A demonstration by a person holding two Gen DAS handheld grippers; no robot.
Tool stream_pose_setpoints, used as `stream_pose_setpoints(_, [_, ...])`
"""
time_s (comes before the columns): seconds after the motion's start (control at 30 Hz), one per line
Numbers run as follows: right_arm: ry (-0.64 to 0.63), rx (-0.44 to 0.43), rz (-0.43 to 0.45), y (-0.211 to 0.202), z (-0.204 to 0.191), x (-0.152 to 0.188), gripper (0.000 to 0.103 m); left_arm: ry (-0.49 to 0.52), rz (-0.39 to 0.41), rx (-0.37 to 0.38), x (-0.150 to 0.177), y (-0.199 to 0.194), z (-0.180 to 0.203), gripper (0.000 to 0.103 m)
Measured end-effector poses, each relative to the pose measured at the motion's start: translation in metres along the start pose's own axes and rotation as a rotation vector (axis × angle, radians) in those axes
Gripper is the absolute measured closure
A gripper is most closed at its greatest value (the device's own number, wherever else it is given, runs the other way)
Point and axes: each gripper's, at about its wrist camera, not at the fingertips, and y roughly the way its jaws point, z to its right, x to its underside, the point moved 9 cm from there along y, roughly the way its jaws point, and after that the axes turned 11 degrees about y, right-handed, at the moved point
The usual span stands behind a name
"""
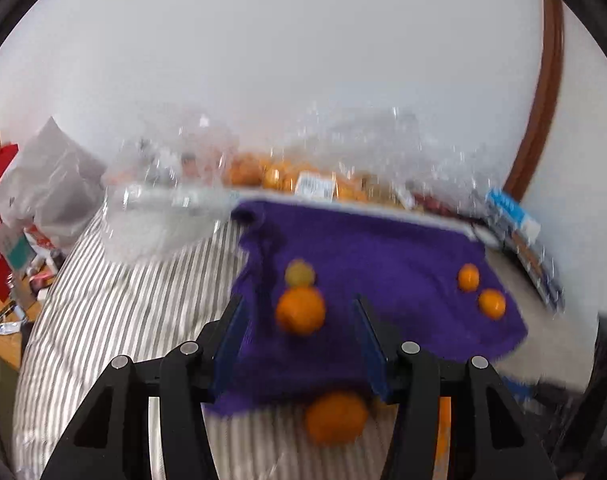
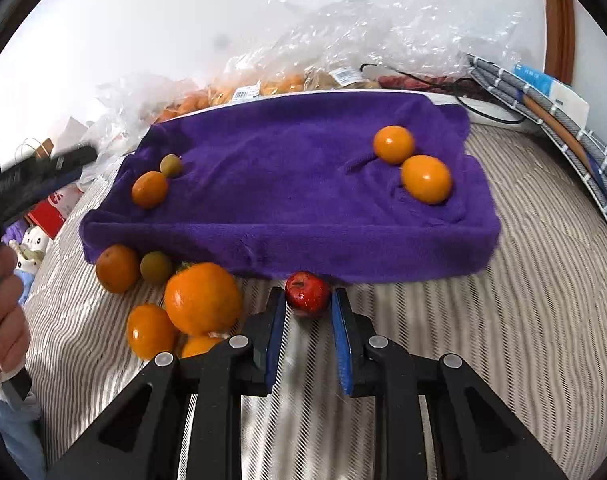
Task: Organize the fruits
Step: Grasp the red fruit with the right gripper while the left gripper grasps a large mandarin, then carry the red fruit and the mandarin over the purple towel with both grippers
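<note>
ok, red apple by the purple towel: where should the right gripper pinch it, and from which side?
Across its round middle, coming in level from the near side. The red apple sits upright on the striped sheet, stem up, backed against the purple towel. The right gripper already brackets it, open.

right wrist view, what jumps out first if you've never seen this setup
The bright purple towel draped over a raised block on the striped bedding dominates, with two oranges at its right end. Nearest the camera, a small red apple sits between the right gripper fingers, and a heap of orange fruit lies just left.
</note>
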Motion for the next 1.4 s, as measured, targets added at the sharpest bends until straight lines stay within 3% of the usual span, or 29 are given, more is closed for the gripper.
stream_pose_setpoints(0.17, [-0.014,0.016,0.025,-0.018,0.018,0.006,0.079,0.008,-0.119,0.115,0.043,-0.001,0.014,0.052])
stream_pose_setpoints(0.33, [-0.005,0.007,0.059,-0.039,0.034,0.011,0.079,0.067,-0.147,0.078,0.059,0.010,0.029,0.052])
stream_pose_setpoints(0.53, [-0.010,0.031,0.086,-0.052,0.043,0.022,0.079,0.024,-0.172,0.090,0.067,0.025,0.030,0.055])
stream_pose_setpoints(0.6, [-0.009,0.030,0.094,-0.055,0.044,0.026,0.079,0.013,-0.158,0.122,0.067,0.024,0.032,0.063])
stream_pose_setpoints(1.0, [0.024,0.007,0.148,-0.083,0.040,0.029,0.079,-0.034,0.063,0.118,0.046,-0.012,0.022,0.064])
stream_pose_setpoints(1.4, [0.034,0.001,0.211,-0.112,0.033,0.020,0.079,-0.115,0.140,0.147,0.035,-0.028,0.004,0.064])
